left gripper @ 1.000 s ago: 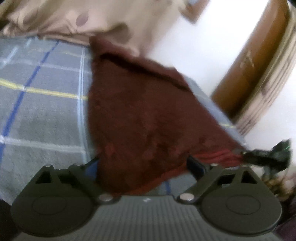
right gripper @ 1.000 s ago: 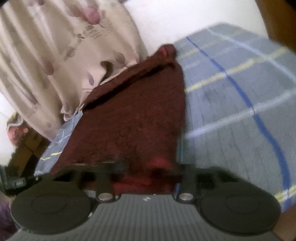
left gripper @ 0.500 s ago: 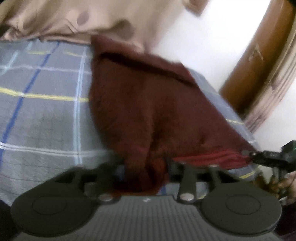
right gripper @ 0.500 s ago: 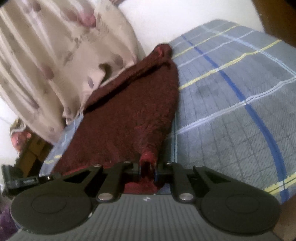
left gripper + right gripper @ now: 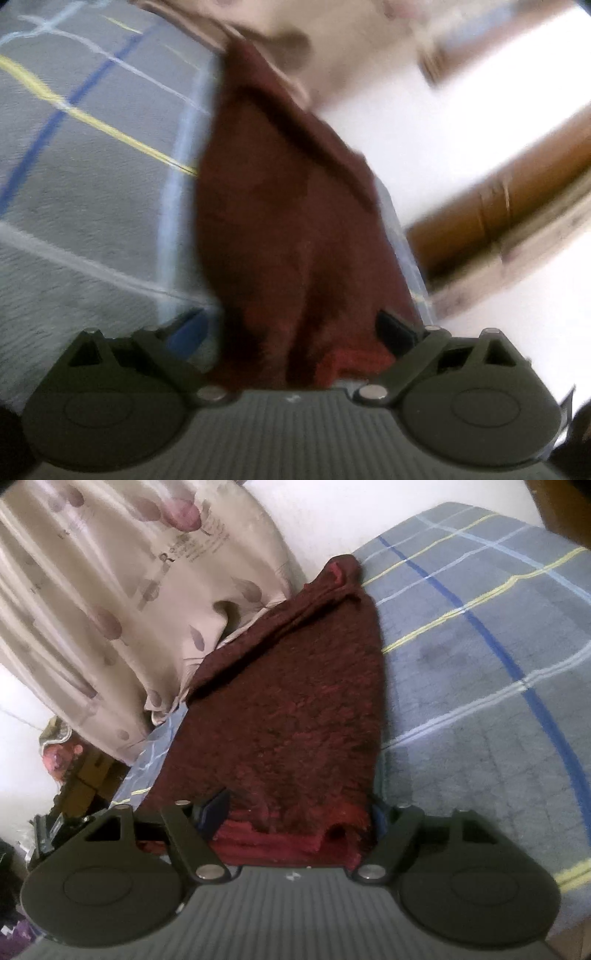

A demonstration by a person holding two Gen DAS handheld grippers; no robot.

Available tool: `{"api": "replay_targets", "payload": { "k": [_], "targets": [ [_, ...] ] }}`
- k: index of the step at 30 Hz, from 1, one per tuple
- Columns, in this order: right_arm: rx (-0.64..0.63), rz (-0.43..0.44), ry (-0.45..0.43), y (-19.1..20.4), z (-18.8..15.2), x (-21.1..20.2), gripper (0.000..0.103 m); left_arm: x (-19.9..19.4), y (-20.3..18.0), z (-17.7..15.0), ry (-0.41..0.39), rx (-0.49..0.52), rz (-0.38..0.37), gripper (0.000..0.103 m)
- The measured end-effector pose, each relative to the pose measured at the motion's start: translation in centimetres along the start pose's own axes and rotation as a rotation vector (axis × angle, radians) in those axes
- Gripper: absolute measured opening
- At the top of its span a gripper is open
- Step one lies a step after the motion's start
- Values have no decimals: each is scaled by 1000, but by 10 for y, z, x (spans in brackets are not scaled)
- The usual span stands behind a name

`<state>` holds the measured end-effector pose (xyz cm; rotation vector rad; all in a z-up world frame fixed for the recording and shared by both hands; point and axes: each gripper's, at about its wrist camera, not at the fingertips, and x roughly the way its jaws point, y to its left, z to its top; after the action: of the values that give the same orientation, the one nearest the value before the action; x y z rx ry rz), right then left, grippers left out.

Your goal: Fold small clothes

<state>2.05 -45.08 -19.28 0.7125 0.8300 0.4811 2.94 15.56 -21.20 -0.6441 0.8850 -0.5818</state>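
Both grippers, left [image 5: 291,325] and right [image 5: 299,808], are opening, jaws apart around the cloth's [image 5: 295,720] near edge. Fuzzy pile could snag a pad and drag the fold crooked.

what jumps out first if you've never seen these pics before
A dark red fuzzy cloth dominates, lying folded on a grey plaid bedsheet and running away from both cameras. The right gripper and left gripper straddle its near edge, both opening. Behind it hangs a beige leaf-print curtain.
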Motion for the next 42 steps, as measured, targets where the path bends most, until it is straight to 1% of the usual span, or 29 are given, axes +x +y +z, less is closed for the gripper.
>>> {"api": "replay_targets", "payload": {
  "k": [1, 2, 3, 4, 5, 7, 9, 12, 14, 16, 17, 19, 21, 23, 24, 26, 27, 28, 29, 30, 32, 33, 34, 36, 37, 39, 40, 41, 42],
  "targets": [
    [-21, -14, 11, 4, 0, 3, 54, 8, -3, -2, 26, 10, -11, 56],
    [-35, -35, 24, 6, -1, 7, 44, 16, -3, -2, 60, 4, 1, 33],
    [-33, -50, 31, 5, -1, 10, 27, 23, -1, -4, 83, -20, 29, 15],
    [-27, -55, 33, 3, -2, 12, 20, 22, 4, -5, 62, -58, 20, 15],
    [-31, -50, 28, 3, -3, 11, 19, 19, 4, -7, 34, -64, 26, 15],
    [-49, -54, 25, 4, -5, 7, 18, 10, -8, -7, -5, 9, 86, 15],
    [-28, -41, 14, 3, -5, 3, 17, -1, -24, -4, -42, 60, 104, 15],
    [16, 34, -41, 5, 4, -11, 17, -15, -59, 3, -114, 219, 163, 13],
    [22, 68, -73, 9, 9, -18, 17, -22, -70, 6, -143, 264, 177, 13],
    [14, 72, -83, 10, 13, -22, 17, -20, -62, 7, -128, 255, 196, 13],
    [8, 54, -74, 7, 13, -21, 17, -14, -55, 6, -93, 229, 224, 13],
    [32, 34, -49, 0, 9, -18, 17, -11, -45, -1, -45, 197, 206, 13],
    [40, 34, -53, -4, 4, -20, 17, -12, -40, -8, -56, 199, 234, 13],
    [45, 29, -71, -8, 3, -25, 17, -17, -34, -8, -59, 188, 215, 15],
    [49, 28, -76, -9, 2, -27, 17, -18, -32, -7, -63, 181, 212, 19],
    [41, 10, -69, -13, 3, -28, 17, -22, -26, -4, -67, 179, 223, 51],
    [41, 6, -66, -15, 4, -28, 17, -20, -25, -2, -66, 168, 231, 88],
    [44, 5, -62, -17, 4, -29, 17, -21, -17, 0, -68, 132, 219, 102],
    [43, 1, -59, -18, 4, -28, 17, -21, -10, 1, -64, 84, 179, 102],
    [39, -2, -56, -18, 4, -28, 17, -16, -4, 0, -33, 30, 129, 102],
    [44, 1, -61, -20, 5, -29, 16, -8, 1, 0, 30, -10, 35, 102],
    [46, -1, -65, -21, 5, -30, 16, -4, 0, 0, 53, 1, 21, 102],
    [50, -6, -72, -22, 4, -32, 15, 1, -3, 0, 71, 22, 29, 103],
    [66, -9, -86, -28, 6, -36, 15, 5, -8, 1, 67, 59, 28, 103],
    [72, -16, -89, -30, 5, -38, 15, 8, -8, 2, 80, 55, 11, 103],
    [80, -22, -86, -34, 6, -39, 15, 14, -6, 3, 69, 27, -16, 103],
    [78, -12, -84, -35, 5, -39, 15, 16, -6, 4, 54, 14, -14, 100],
    [65, 12, -73, -33, 4, -38, 15, 17, -5, 4, 35, -3, -10, 91],
    [55, 13, -65, -29, 4, -38, 15, 20, -3, 5, 41, -10, -8, 50]
  ]
}}
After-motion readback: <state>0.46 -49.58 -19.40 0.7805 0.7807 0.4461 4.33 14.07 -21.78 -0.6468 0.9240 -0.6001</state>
